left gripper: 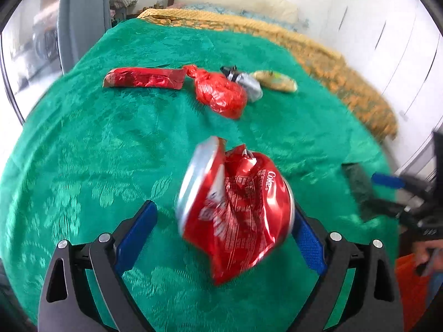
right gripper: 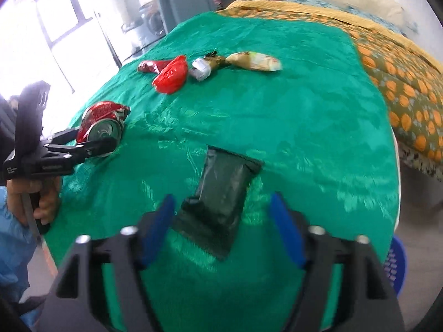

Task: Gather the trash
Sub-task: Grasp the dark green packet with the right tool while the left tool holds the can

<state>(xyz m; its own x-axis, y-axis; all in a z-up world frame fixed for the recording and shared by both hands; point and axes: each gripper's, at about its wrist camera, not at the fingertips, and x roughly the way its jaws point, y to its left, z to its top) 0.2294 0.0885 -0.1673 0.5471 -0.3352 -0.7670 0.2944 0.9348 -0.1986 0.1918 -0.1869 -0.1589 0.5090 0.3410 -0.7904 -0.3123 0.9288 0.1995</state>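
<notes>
Left gripper (left gripper: 221, 222): jaws spread; crushed Coke can (left gripper: 235, 210) between them, touching right pad only.
Right gripper (right gripper: 221, 221): jaws wide, nothing gripped; dark green pouch (right gripper: 221, 193) flat on green cloth (right gripper: 304, 110) between fingers.
Beyond: red tied bag (left gripper: 220, 94), red wrapper (left gripper: 144, 78), silver wrapper (left gripper: 250, 85), beige wrapper (left gripper: 277, 81).
</notes>
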